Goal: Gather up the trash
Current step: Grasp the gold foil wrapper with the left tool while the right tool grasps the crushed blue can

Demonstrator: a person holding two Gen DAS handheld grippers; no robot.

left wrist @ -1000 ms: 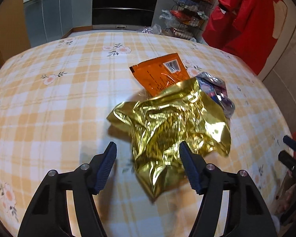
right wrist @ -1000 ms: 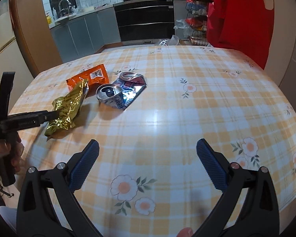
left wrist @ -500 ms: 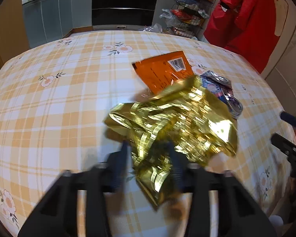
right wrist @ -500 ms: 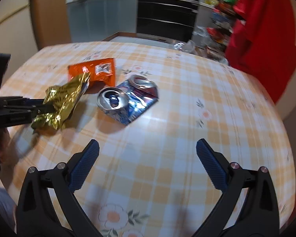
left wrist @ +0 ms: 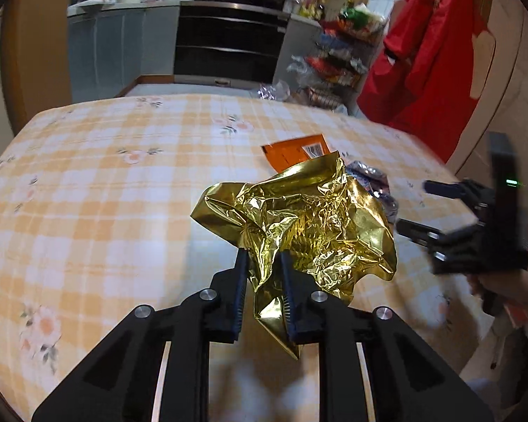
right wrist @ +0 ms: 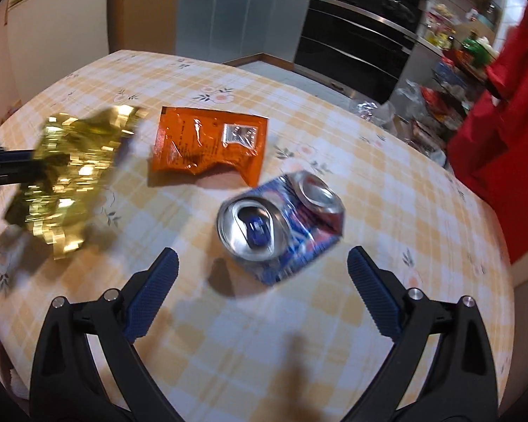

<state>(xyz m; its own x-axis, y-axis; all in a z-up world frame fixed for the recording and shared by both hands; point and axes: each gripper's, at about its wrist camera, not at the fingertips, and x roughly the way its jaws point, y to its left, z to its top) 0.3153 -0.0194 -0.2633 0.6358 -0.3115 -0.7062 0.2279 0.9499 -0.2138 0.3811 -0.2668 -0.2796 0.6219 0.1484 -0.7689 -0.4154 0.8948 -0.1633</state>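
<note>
A crumpled gold foil wrapper [left wrist: 309, 225] hangs a little above the checked tablecloth [left wrist: 88, 193]. My left gripper [left wrist: 262, 256] is closing, and its pads pinch the wrapper's lower fold. The right wrist view shows the same wrapper [right wrist: 70, 172] blurred at the left, with its shadow beneath it. Flat on the cloth lies a torn orange packet [right wrist: 211, 144]. Beside it is a crushed blue drink can [right wrist: 278, 225]. My right gripper [right wrist: 262, 256] hovers over the can's near edge. Its jaws are wide and just starting to close, with neither pad touching the can.
A red garment [left wrist: 422, 52] hangs at the right beyond the table. A wire rack of packaged goods [left wrist: 334, 45] and a dark oven front [left wrist: 228, 42] stand behind the far edge. A hand [left wrist: 503, 281] holds the right gripper [left wrist: 440, 218] near the table's right edge.
The left jaws closed on the gold wrapper and lifted it off the cloth. The right gripper rolled and moved in until the can sits just ahead of its fingertips.
</note>
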